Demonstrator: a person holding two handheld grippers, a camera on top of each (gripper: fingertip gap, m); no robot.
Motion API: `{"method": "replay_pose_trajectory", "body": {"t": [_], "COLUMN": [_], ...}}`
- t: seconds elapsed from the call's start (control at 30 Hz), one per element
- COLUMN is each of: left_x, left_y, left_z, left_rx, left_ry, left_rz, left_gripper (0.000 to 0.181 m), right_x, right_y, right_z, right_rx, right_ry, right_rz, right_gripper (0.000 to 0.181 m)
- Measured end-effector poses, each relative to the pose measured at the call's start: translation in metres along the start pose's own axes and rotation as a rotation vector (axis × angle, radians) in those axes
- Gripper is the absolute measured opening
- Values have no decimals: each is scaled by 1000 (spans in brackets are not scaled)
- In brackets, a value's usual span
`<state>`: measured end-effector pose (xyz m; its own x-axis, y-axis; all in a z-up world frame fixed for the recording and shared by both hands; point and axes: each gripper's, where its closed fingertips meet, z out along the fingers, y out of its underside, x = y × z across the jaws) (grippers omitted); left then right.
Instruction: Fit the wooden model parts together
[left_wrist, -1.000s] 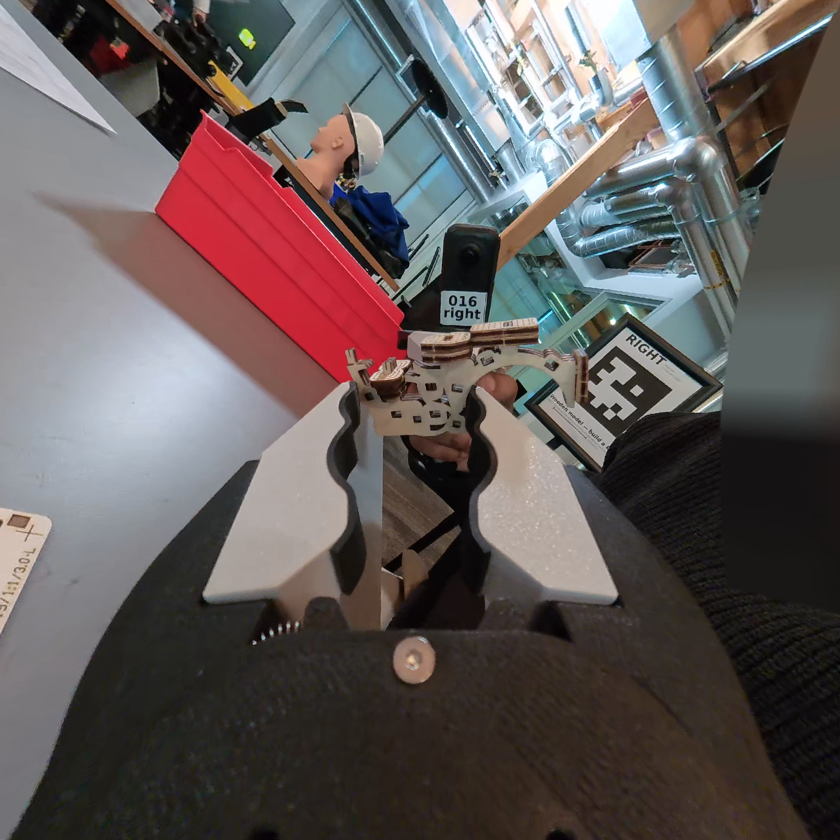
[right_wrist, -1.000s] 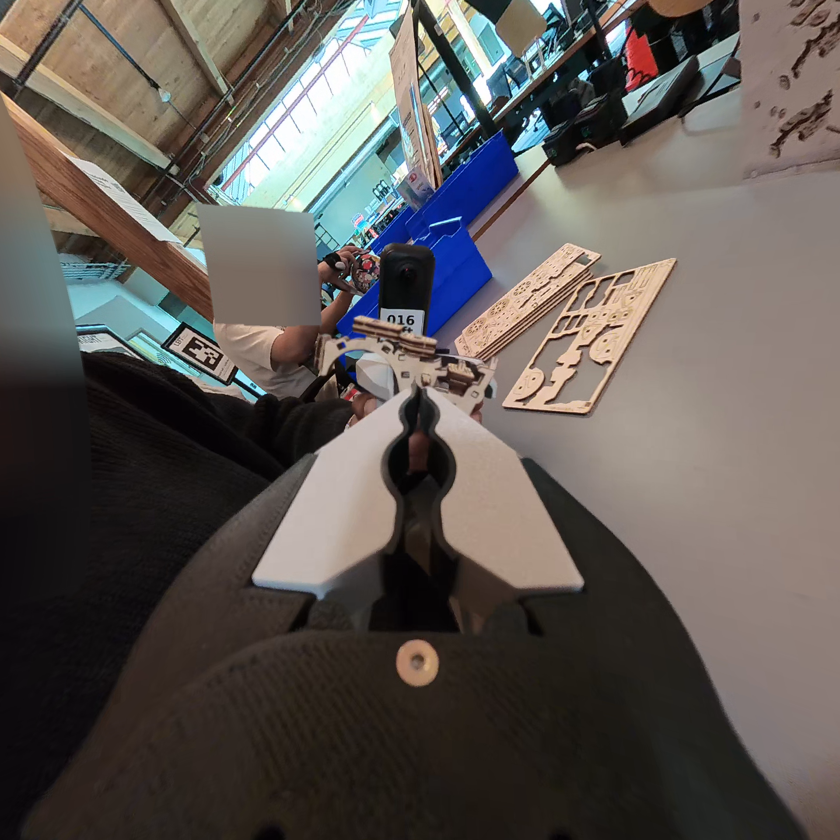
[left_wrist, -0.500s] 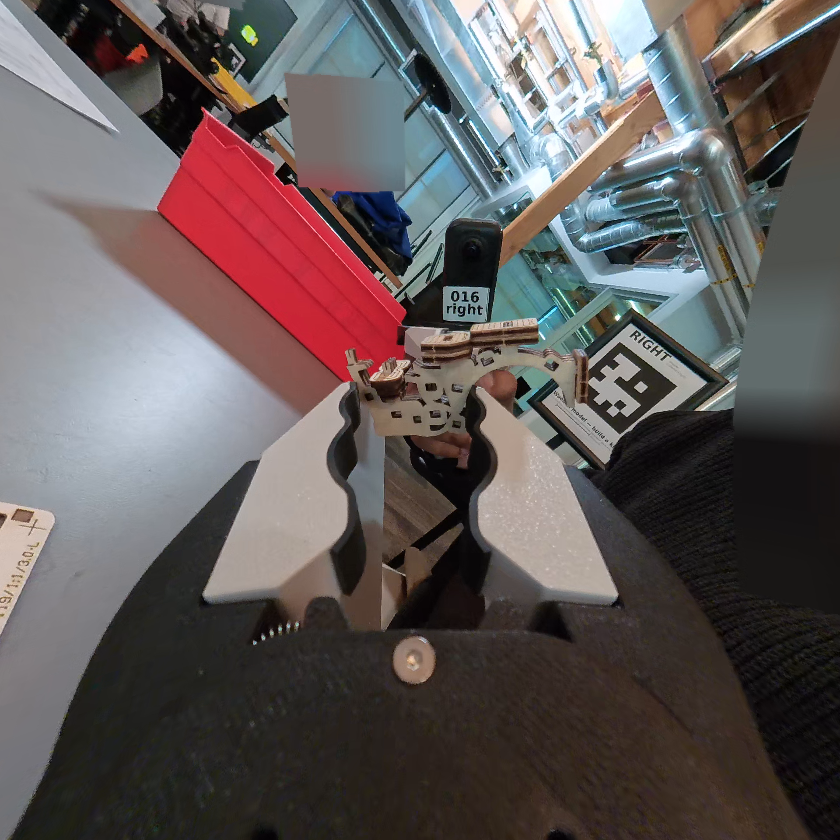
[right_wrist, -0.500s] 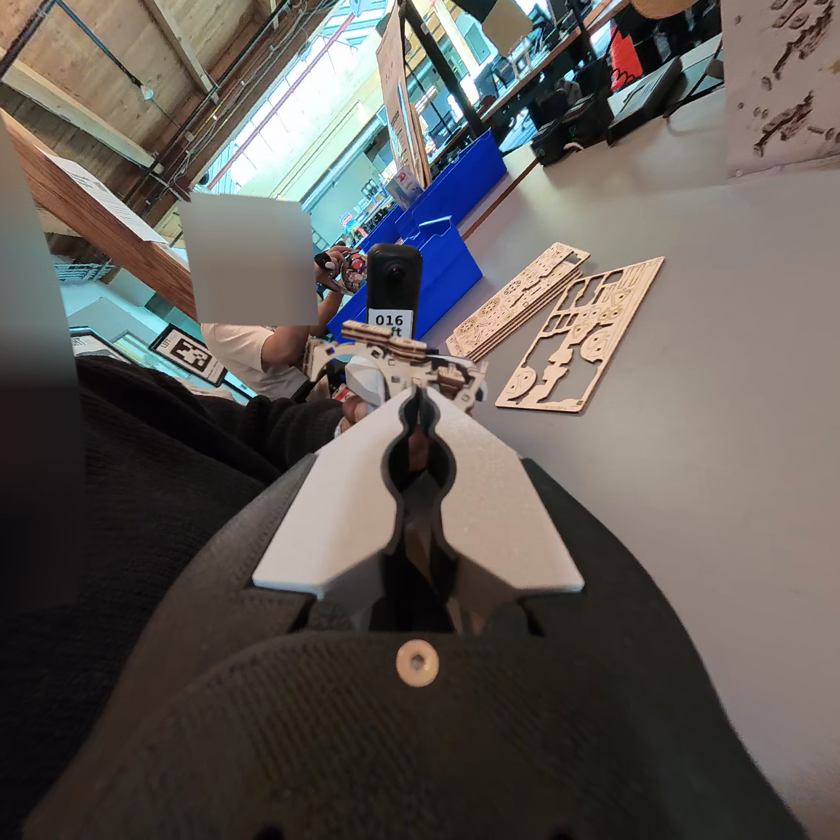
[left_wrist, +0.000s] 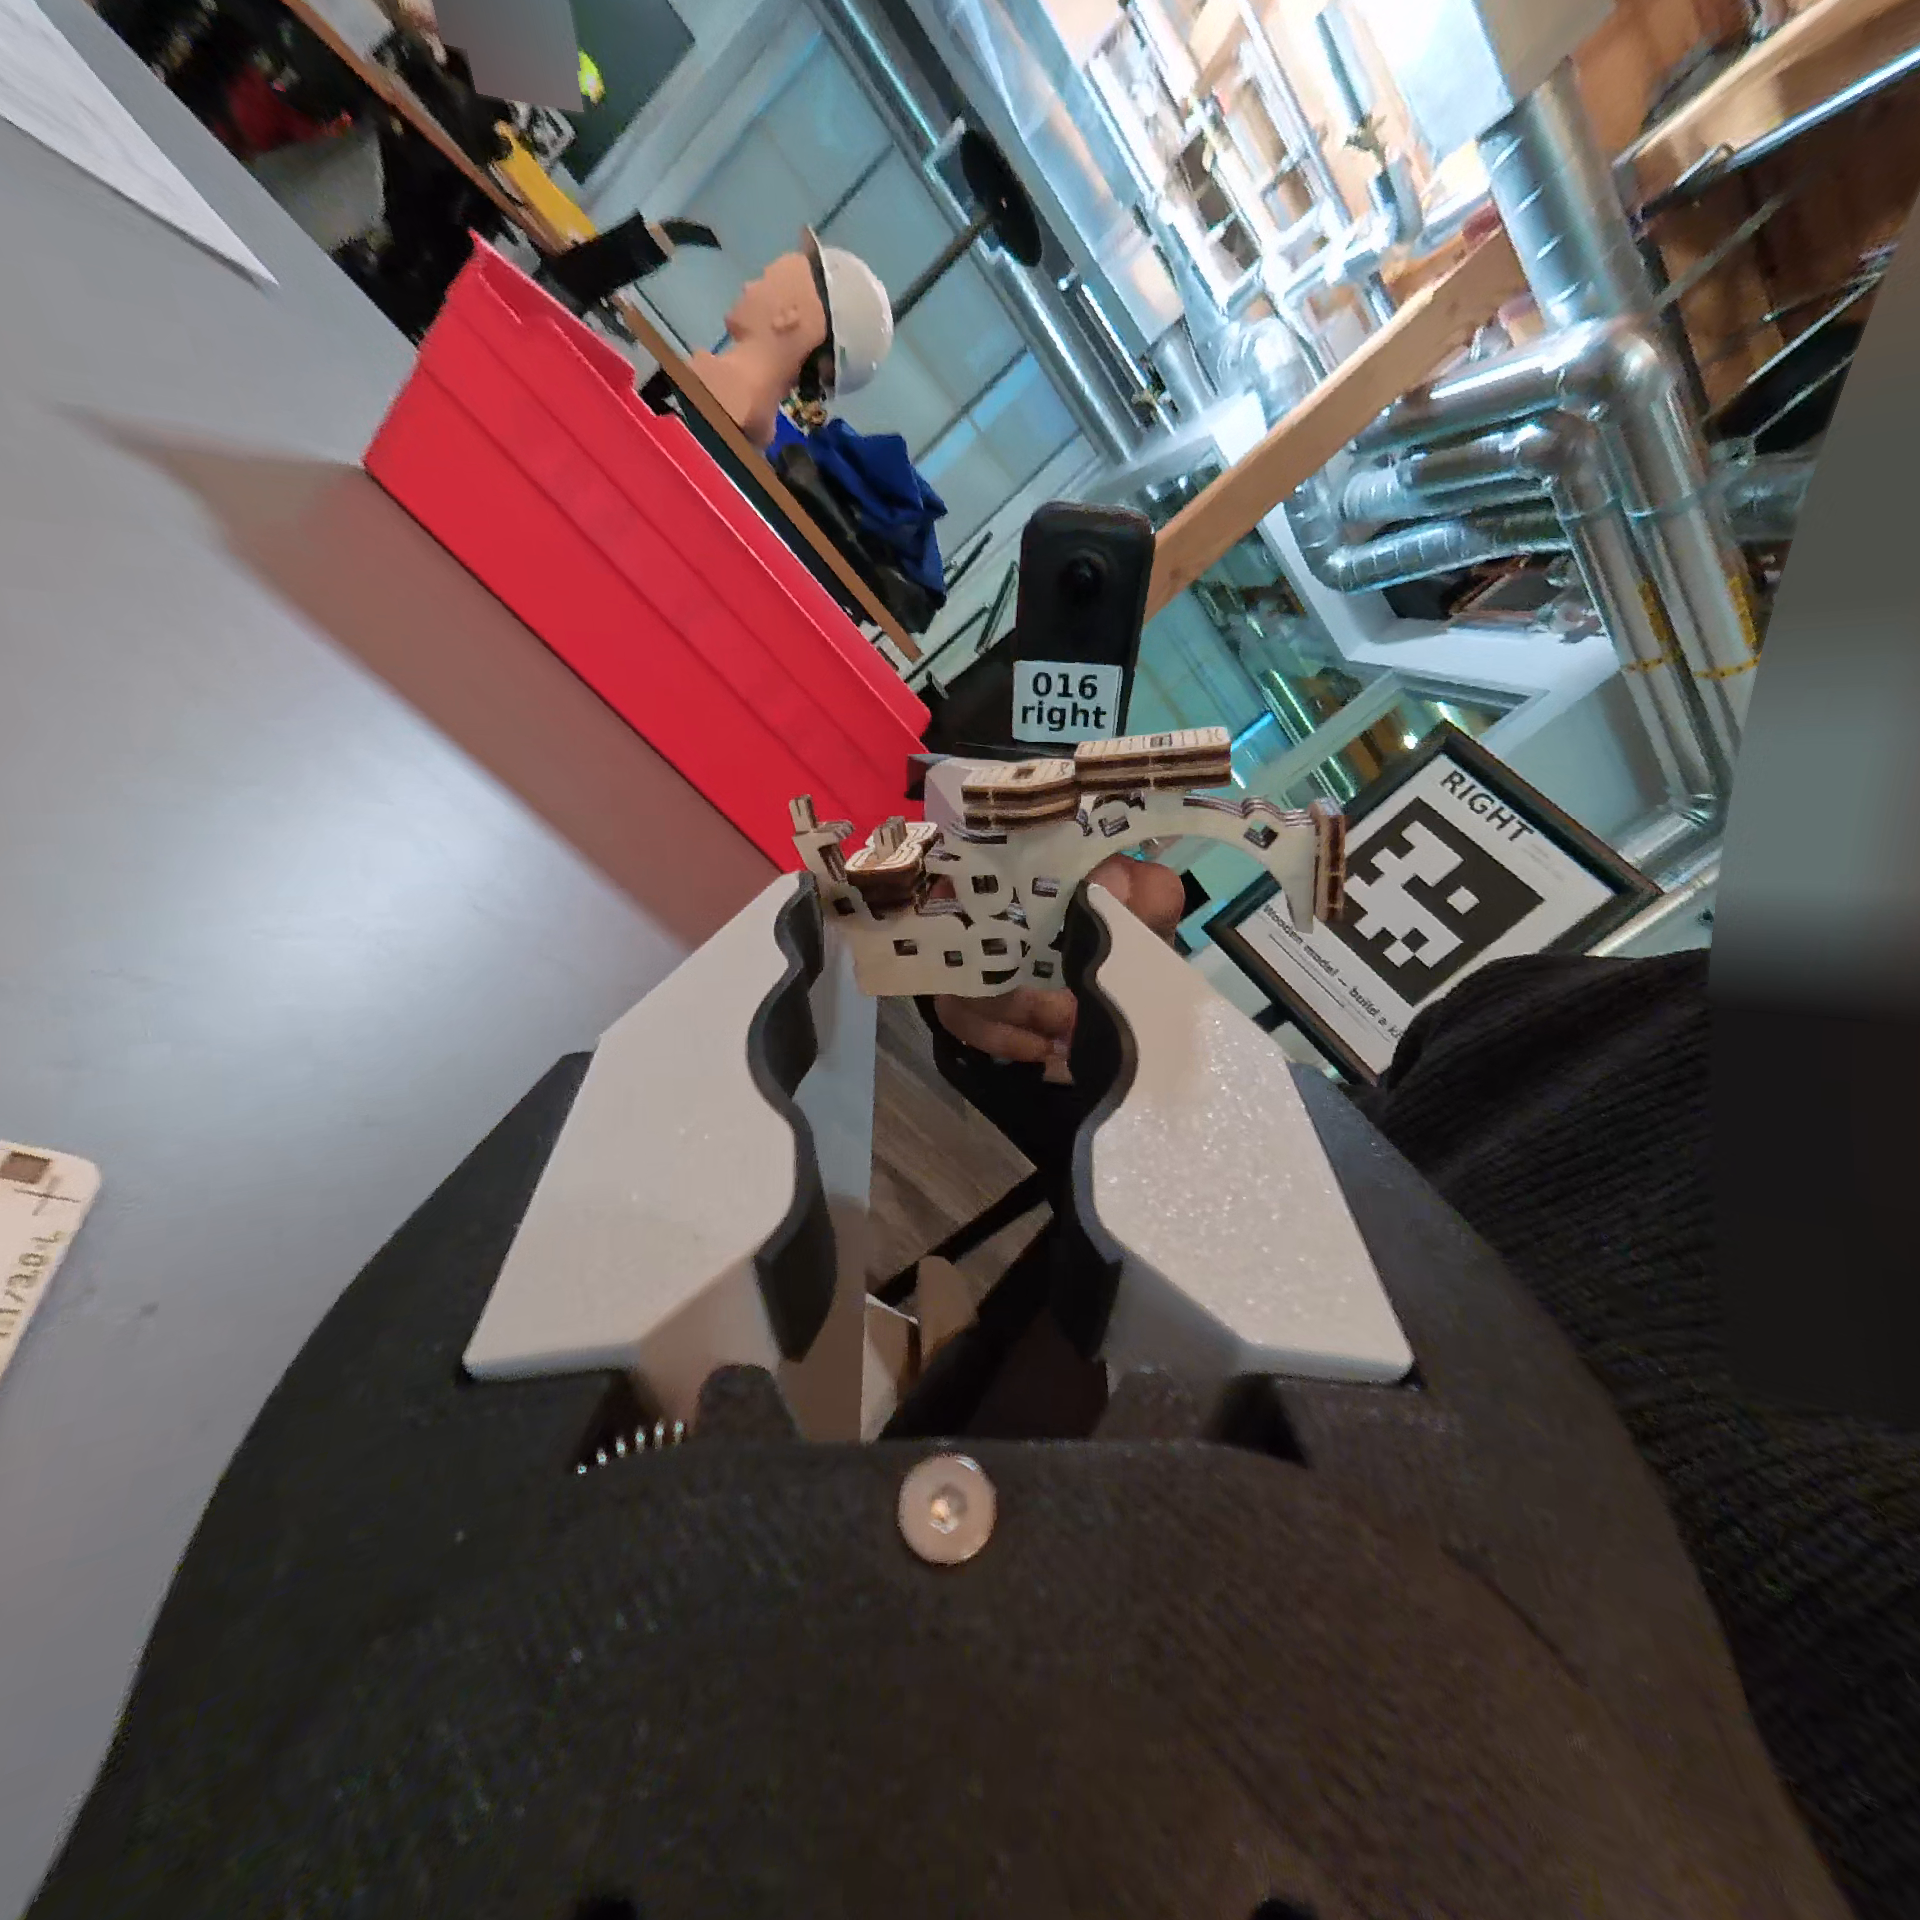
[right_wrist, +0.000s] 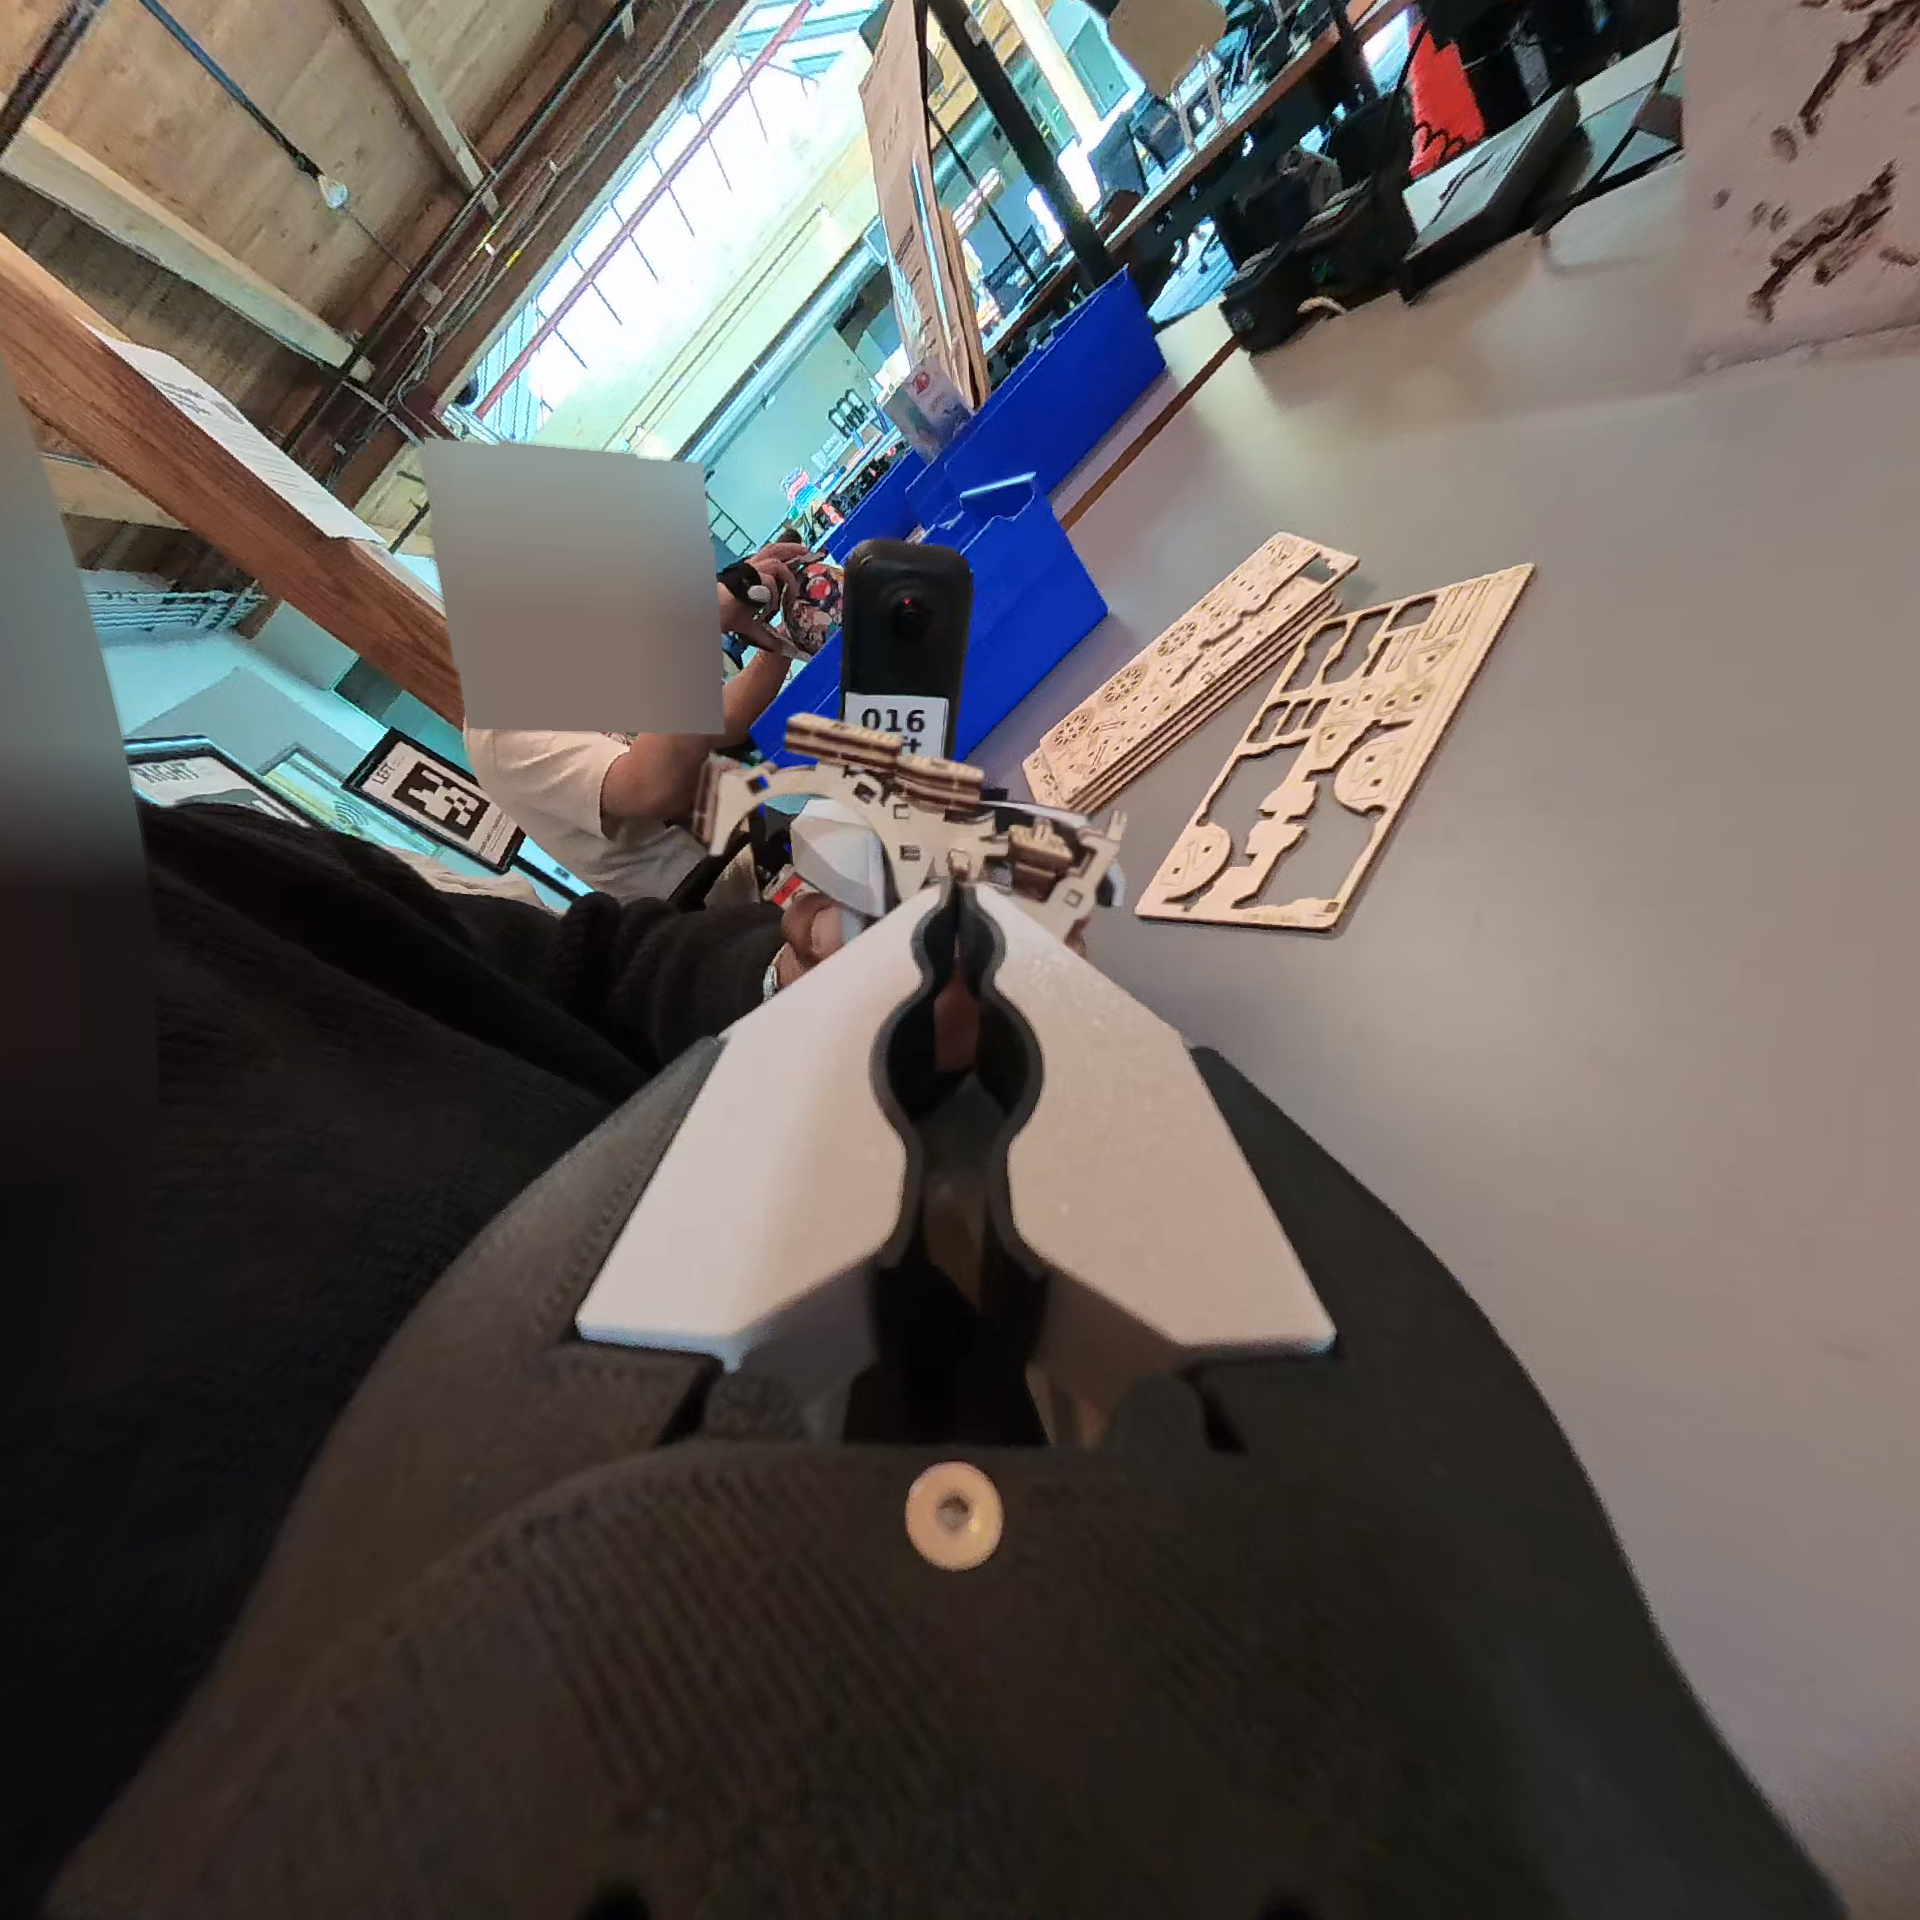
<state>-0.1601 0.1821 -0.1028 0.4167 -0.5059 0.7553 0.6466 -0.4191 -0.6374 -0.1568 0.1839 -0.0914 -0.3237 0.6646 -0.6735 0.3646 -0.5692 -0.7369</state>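
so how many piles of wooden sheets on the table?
2: one single punched-out sheet lying flat, and a stack just left of it. Others may be out of view.

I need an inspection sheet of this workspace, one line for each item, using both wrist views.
Surface: grey table, mostly bare.
Job's things: wooden model assembly held up off the table; stacked part sheets and one punched-out sheet lie flat.
Clutter: red bins, blue bins, card at the table edge.
Grippers: left gripper fingers apart around the assembly, contact unclear; right gripper shut on it.
Cables: nothing seen.
Surroundings: workshop, metal pipes, a seated person.
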Motion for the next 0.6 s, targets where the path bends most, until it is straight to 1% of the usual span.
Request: {"method": "replay_pose_trajectory", "body": {"t": [0.1, 0.17, 0.2, 0.23, 0.3, 0.37, 0.47, 0.5, 0.53, 0.6], "left_x": [-2, 1, 0, -1, -3, -3, 2, 2, 1, -3], "left_y": [-3, 5, 1, 1, -7, -9, 6, 2, 2, -4], "left_z": [-2, 2, 1, 1, -4, -6, 2, 2, 1, -2], "left_rx": [6, -20, 11, -5, 17, 16, -29, -1, -17, 5], "left_ry": [-8, -2, -3, -1, -17, -25, -4, -4, 1, -16], "left_rz": [4, 7, -4, -14, 7, 26, 18, 4, -8, 4], "left_gripper": [45, 45, 45, 45, 45, 45, 47, 45, 45, 45], "right_x": [3, 0, 0, 0, 3, 6, 2, 1, 2, 2], "right_y": [-5, 0, 2, 3, -2, -8, -2, 0, 2, -2], "right_z": [-5, 3, 5, 5, -1, -8, 2, 3, 3, -1], "right_rx": [16, 11, 5, -1, 19, 41, 32, 25, 14, 27], "right_ry": [14, -7, -16, -20, -14, 4, -16, -26, -32, -27], "right_rz": [-2, 17, 27, 32, 33, 23, 34, 47, 54, 49], "right_gripper": [0, 0, 0, 0, 0, 0, 0, 0, 0, 0]}}
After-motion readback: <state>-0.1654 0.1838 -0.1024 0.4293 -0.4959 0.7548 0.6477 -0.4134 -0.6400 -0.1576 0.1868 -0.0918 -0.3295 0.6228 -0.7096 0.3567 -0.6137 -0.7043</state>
